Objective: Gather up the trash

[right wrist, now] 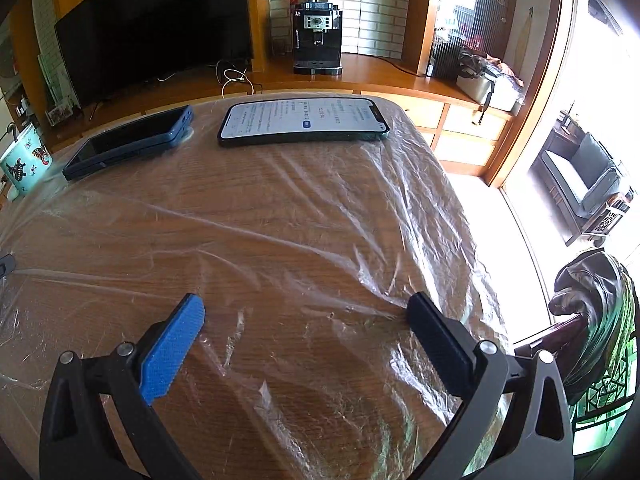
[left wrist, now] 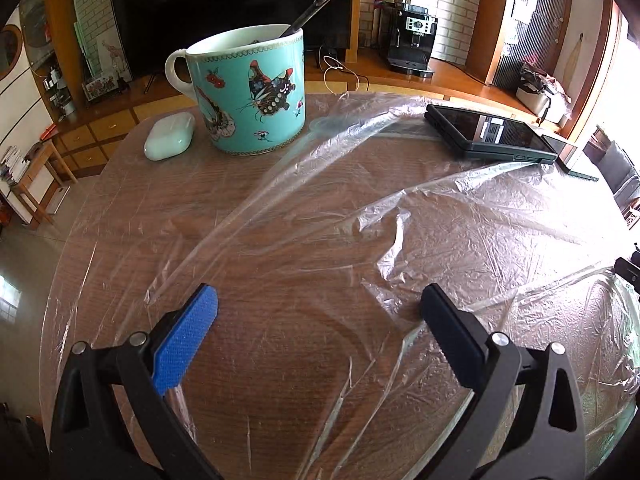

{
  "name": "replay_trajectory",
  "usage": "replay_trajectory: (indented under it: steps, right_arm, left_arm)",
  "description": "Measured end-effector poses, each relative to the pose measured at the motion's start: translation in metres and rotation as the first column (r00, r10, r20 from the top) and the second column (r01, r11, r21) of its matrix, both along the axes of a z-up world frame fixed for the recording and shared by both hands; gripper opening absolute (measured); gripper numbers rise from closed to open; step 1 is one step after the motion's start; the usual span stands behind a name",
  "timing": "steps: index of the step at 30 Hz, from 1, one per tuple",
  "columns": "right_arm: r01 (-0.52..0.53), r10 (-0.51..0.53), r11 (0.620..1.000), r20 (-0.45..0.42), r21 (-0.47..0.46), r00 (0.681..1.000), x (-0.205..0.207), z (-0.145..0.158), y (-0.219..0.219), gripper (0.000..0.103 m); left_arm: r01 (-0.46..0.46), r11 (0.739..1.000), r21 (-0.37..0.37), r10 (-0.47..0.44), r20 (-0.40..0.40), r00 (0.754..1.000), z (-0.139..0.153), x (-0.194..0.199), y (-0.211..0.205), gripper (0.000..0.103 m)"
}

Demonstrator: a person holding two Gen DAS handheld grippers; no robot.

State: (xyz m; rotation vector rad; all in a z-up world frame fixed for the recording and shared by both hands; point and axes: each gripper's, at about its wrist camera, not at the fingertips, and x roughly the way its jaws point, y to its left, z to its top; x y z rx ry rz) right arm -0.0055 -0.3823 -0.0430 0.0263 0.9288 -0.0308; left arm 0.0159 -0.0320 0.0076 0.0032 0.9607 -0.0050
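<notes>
Wooden table (left wrist: pixel 280 360) under plastic film (left wrist: pixel 440 220); left claw (left wrist: pixel 320 304), right claw (right wrist: pixel 306 312) wide apart, empty.

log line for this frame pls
left gripper: open, empty | right gripper: open, empty | plastic sheet: spread on table, ungrasped | mug, phones untouched

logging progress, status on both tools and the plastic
Left tool open, empty. Right tool open, empty. Clear crinkled plastic sheet still spread on table. Teal butterfly mug, two phones resting on it.
</notes>
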Motion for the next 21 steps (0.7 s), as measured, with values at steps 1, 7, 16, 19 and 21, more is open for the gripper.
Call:
replay_trajectory:
  steps: [1,7,16,19,21]
  right_arm:
    - [0.000,0.000,1.000,0.000,0.000,1.000,0.0001,0.0000,-0.0003,0.099]
    - [0.000,0.000,1.000,0.000,0.000,1.000,0.0005,0.0002,-0.0006,0.099]
    - [0.000,0.000,1.000,0.000,0.000,1.000,0.0006,0.0003,-0.0009,0.099]
    - [0.000,0.000,1.000,0.000,0.000,1.000,0.0004,0.0002,-0.0005,0.099]
    - [0.000,0.000,1.000,0.000,0.000,1.000,0.0006,0.0003,-0.0007,0.099]
  left_arm:
    - [0.000,1.000,0.000,0.000,0.000,1.000,0.0002,0.0004,-0.0007,0.102]
    - [0.000,1.000,0.000,0.000,0.000,1.000,0.0002,0.0003,-0.0007,0.102]
    - [0.000,1.000,0.000,0.000,0.000,1.000,0.0001,-0.0001,-0.0002,0.102]
    - [0.000,1.000,0.000,0.000,0.000,1.000,0.0005,0.0004,-0.0012,0.102]
    - [0.000,1.000,0.000,0.000,0.000,1.000,0.0003,0.0001,-0.0005,0.102]
